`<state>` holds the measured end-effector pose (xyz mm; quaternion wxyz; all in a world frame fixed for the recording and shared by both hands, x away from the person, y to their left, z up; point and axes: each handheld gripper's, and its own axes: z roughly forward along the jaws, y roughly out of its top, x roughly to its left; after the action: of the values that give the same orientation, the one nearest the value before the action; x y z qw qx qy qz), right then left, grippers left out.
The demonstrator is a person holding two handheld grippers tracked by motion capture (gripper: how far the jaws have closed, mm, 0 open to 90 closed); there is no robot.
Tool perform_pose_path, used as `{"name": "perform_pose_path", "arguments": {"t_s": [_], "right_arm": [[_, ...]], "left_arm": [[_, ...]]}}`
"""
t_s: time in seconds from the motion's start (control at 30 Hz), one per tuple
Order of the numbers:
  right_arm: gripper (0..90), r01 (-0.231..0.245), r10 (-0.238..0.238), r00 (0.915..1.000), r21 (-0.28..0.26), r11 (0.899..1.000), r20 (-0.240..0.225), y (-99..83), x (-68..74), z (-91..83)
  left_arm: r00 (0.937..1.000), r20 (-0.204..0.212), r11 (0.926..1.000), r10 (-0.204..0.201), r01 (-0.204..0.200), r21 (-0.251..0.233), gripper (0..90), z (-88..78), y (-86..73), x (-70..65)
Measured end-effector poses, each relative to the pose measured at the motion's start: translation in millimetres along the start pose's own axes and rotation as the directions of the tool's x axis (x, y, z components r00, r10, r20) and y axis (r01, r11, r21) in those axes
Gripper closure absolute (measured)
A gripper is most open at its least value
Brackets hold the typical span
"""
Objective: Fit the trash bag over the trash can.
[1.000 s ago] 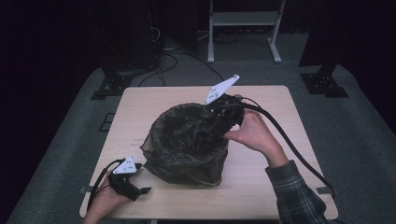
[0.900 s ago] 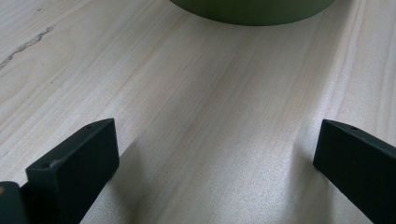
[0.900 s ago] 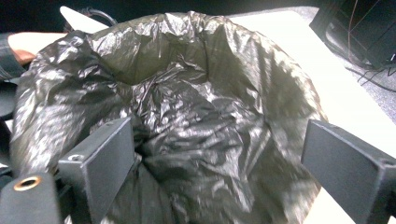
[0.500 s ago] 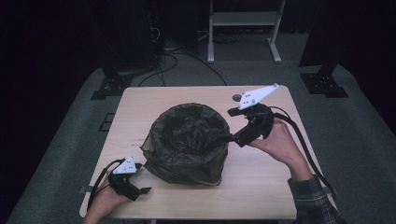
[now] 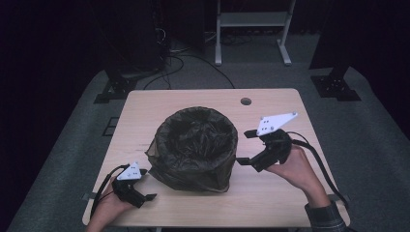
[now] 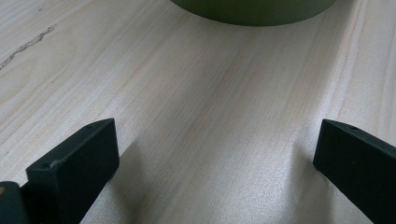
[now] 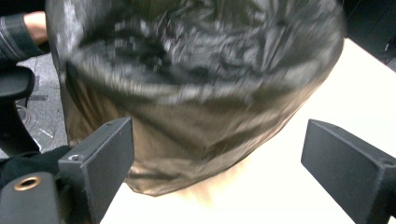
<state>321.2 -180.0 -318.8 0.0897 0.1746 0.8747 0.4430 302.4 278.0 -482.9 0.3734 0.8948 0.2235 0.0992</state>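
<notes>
Two grippers (image 5: 249, 147) (image 5: 147, 186) agape, bin's (image 6: 254, 11) green base

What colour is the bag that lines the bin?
Black; the bag shows best in the high view.

From my feed, the worktop (image 5: 193, 99) is pale wood with a round hole (image 5: 245, 101) near its 12 o'clock edge. It stands on grey carpet (image 5: 387, 125). At 12 o'clock I see a white metal frame (image 5: 251, 21) on two legs; black cables (image 5: 186, 60) trail at 11. Dark stand bases sit at 10 (image 5: 116, 89) and 2 (image 5: 336, 87). Beyond, the room lies in darkness.
</notes>
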Motion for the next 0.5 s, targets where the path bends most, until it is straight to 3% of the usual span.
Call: {"name": "perform_pose_path", "arguments": {"t_s": [0.5], "right_arm": [[8.2, -0.043, 0.043, 0.9989, 0.013, 0.999, -0.019, -55.1, 10.5, 30.5]], "left_arm": [[1.0, -0.002, 1.0, -0.004, 0.004, 0.0, 0.0, 0.1, 0.1, -0.2]]}}
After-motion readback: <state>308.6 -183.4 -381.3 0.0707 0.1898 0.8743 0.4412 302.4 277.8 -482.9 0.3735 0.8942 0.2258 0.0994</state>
